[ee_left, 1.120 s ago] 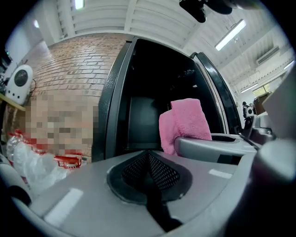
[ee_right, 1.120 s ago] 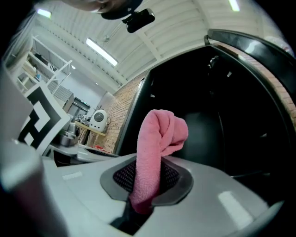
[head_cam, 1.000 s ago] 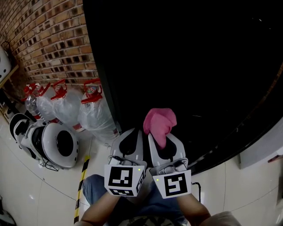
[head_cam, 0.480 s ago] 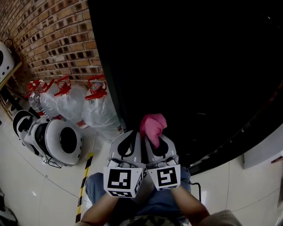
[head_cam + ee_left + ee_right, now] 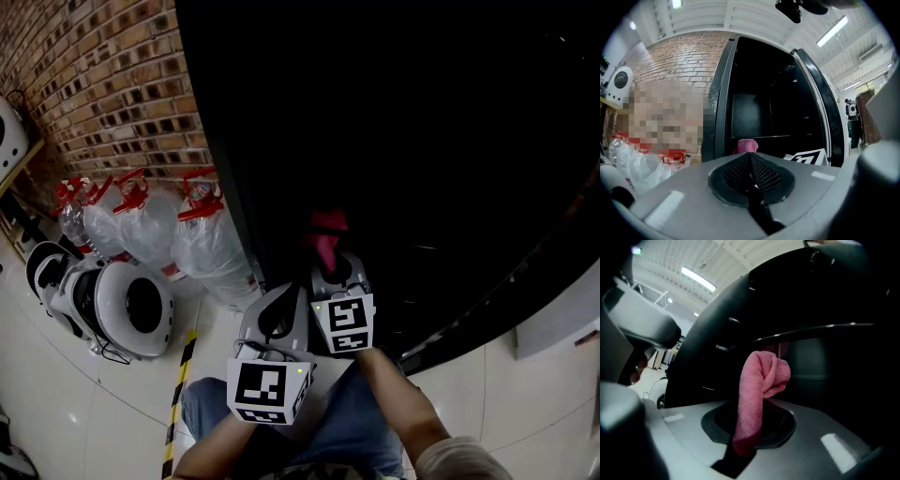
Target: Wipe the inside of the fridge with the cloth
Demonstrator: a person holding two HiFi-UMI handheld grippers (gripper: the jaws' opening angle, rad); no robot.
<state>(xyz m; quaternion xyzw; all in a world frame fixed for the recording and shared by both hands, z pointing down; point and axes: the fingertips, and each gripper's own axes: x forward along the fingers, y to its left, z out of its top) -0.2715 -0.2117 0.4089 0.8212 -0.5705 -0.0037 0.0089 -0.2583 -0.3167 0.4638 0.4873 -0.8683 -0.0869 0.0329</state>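
Observation:
The fridge point(image 5: 403, 141) stands open, its inside black and unlit. My right gripper point(image 5: 330, 261) reaches into its lower part, shut on a pink cloth point(image 5: 326, 232) that sticks up past the jaws. In the right gripper view the cloth point(image 5: 759, 385) hangs folded between the pads, below a shelf edge point(image 5: 811, 330). My left gripper point(image 5: 284, 291) stays back beside the right one, shut with nothing in it. In the left gripper view its pads point(image 5: 751, 174) meet, and the cloth point(image 5: 746, 145) shows in front of the fridge opening point(image 5: 754, 112).
Plastic-wrapped water jugs point(image 5: 202, 239) with red caps stand against the brick wall point(image 5: 103, 84), left of the fridge. A round white appliance point(image 5: 122, 305) sits on the floor further left. Yellow-black tape point(image 5: 176, 394) runs along the white tiles by the person's knees.
My right gripper has pushed forward into the fridge with the cloth, which now sits in shadow. The left gripper has stayed back near the person's knees.

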